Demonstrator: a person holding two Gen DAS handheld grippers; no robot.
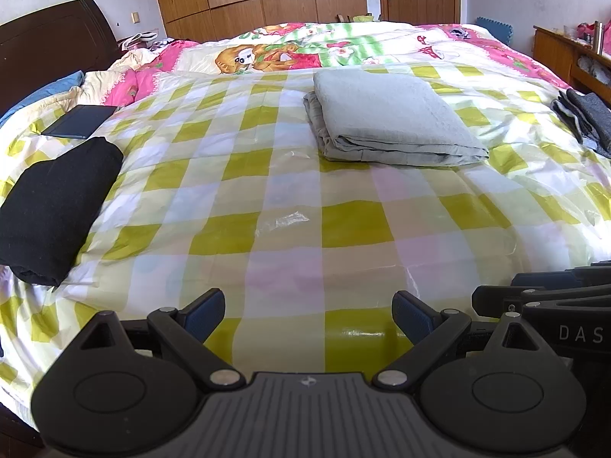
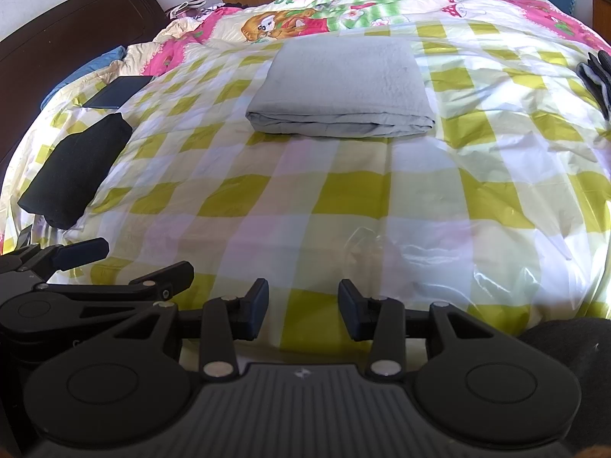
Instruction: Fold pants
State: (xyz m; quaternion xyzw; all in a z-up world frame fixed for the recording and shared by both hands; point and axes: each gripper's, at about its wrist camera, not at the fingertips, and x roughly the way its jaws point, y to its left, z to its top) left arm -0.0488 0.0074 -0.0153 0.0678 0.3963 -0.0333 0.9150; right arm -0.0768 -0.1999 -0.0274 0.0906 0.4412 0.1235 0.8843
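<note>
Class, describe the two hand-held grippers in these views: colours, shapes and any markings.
Each hand-held gripper, left and right, is matt black plastic: a ribbed grey centre plate, two round discs, angled link arms with silver pins, and blue-padded fingers. White letters "DAS" mark the right one's side. No cables show.

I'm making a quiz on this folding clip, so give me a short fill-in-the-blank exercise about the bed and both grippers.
1. The folded grey pants lie on a plastic sheet checked in white and ____.
2. The folded garment near the headboard is ____ in colour.
3. Between the fingers of the left gripper there is ____ held.
4. The right gripper has its fingers standing ____.

Missing words: yellow-green; black; nothing; apart
</note>
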